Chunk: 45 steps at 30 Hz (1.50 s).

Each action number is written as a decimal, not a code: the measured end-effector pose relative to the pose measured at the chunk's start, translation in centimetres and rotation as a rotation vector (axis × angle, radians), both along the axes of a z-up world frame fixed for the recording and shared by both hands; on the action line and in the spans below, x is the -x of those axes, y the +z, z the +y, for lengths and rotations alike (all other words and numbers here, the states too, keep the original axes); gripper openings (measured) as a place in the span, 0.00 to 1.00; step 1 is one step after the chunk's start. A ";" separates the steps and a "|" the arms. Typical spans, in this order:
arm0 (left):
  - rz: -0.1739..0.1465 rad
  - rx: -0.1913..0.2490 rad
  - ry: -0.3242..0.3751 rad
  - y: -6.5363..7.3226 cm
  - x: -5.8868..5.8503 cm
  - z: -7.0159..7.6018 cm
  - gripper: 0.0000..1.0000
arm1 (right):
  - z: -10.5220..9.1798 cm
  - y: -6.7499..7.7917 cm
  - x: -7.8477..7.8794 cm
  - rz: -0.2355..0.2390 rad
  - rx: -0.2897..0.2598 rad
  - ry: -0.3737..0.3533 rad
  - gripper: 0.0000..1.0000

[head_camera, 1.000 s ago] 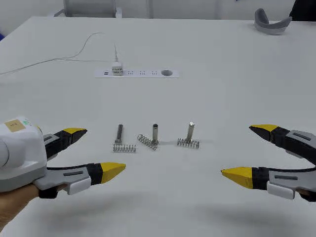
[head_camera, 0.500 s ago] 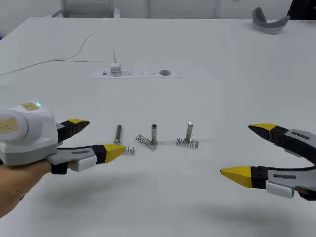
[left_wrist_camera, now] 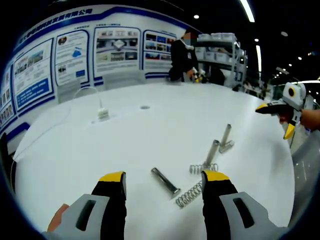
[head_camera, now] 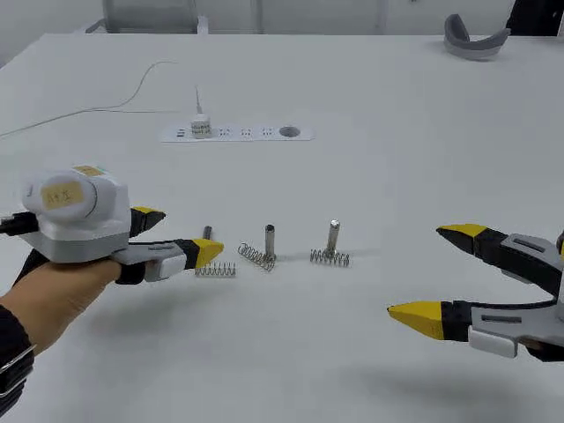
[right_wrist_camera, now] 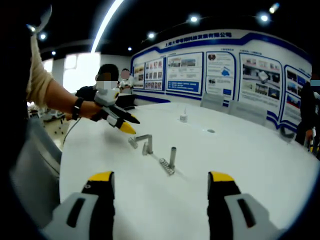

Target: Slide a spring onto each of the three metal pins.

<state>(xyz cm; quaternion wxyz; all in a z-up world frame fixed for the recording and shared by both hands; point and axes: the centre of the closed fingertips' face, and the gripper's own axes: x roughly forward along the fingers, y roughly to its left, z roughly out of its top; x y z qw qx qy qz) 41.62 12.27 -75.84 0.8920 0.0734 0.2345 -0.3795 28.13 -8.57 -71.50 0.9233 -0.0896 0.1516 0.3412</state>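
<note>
A white counter (head_camera: 397, 159) carries a power strip (head_camera: 233, 133) at its far side; the left gripper view adds poster-covered walls (left_wrist_camera: 75, 55). The left gripper (head_camera: 187, 232) is spread wide and holds nothing, with the nearest pin (head_camera: 207, 233) and nearest spring (head_camera: 216, 270) just ahead of its jaws. The right gripper (head_camera: 421, 270) is likewise spread and empty, well apart from the other pins (head_camera: 270, 240), where springs (head_camera: 330, 257) lie at their feet.

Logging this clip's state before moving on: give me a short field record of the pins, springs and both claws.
pins: left pin, middle pin, right pin, all bare
springs: left spring, middle spring, right spring, each lying on the table by its pin
left claw: open, empty, tips near the left pin
right claw: open, empty, apart from the pins
progress: no spring on any pin
</note>
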 end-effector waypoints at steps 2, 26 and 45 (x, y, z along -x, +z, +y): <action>0.001 -0.009 0.003 -0.1 -0.3 -0.2 0.62 | 0.0 0.0 0.0 0.000 0.000 0.000 0.77; 0.055 -0.132 0.046 -2.3 -2.0 -1.0 0.31 | -0.2 -0.2 0.0 0.008 -0.002 -0.011 0.77; 0.109 -0.175 0.072 -3.7 -2.3 -1.1 0.19 | -0.5 -0.5 0.0 0.011 0.002 -0.024 0.76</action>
